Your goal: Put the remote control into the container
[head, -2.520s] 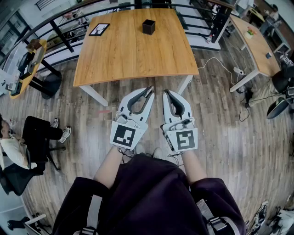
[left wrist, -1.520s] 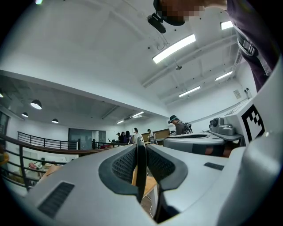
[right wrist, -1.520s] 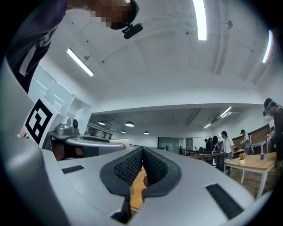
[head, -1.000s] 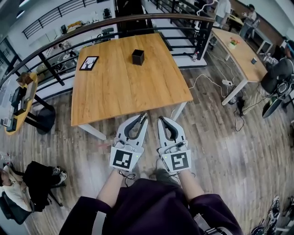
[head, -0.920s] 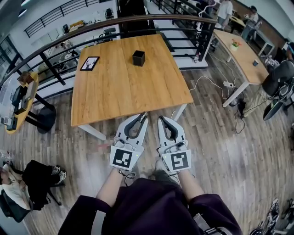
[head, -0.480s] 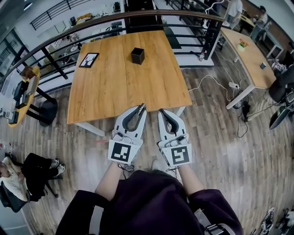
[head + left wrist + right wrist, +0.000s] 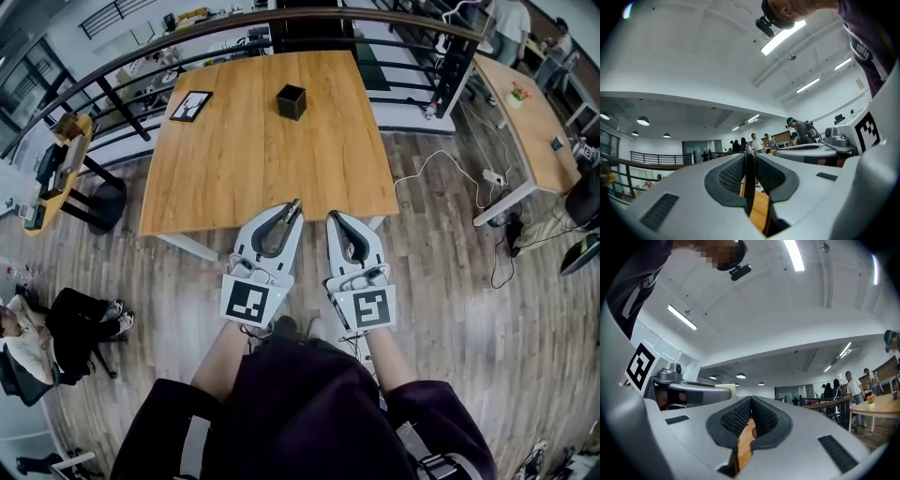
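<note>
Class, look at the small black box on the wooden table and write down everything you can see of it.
The black box is a small, cube-shaped container, dark and matte all over; it is too small in the picture to tell its material. Its top looks open, with a darker inside, and nothing shows in it. It stands upright on the wooden table, towards the far edge and about midway across. Only the tabletop touches it.

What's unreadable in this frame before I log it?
- Thin dark strip clamped in the left gripper: edge-on in left gripper view, tiny in head view; remote or not, unclear.
- Black container: inside too small to see, head view.
- Flat dark item on the table: too small to identify, head view.
</note>
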A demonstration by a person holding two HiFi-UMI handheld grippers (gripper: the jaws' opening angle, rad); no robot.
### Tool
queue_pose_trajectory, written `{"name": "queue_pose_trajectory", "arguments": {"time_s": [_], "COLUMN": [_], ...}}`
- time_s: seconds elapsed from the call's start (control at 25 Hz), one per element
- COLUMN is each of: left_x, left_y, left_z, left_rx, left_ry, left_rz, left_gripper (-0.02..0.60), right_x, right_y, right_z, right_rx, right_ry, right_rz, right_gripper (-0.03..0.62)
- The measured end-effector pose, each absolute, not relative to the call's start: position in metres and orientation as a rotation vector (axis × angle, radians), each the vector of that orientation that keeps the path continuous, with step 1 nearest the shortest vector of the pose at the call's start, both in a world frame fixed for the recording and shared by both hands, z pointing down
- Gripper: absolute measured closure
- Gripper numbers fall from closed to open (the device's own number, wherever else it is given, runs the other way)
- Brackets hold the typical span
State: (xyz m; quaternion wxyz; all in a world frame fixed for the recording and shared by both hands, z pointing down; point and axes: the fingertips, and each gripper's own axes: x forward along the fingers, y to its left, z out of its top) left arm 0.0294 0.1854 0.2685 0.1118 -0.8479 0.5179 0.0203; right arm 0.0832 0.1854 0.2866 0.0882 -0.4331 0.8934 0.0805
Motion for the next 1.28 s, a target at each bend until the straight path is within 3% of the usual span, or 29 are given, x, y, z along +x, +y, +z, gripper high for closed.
{"name": "queue_pose_trajectory", "arguments": {"time_s": [0.6,1.28], "left_x": [0.003,-0.064], "left_y": [0.112,-0.086], "left_z": [0.287,0.299], "left_rx": [-2.467,-2.512], "left_ry": [1.583,1.585], "left_rz": [0.085,0.145], "left_gripper": [0.512,0.512], "right_x": [0.062,-0.008], "right_y": [0.113,-0.080], "right_z": [0.306,0.325], "right_rx": [-1.286,-1.377], "right_ry": [2.673,2.717], "right_rz": [0.220,0.200], "right_gripper": [0.573,0.572]}}
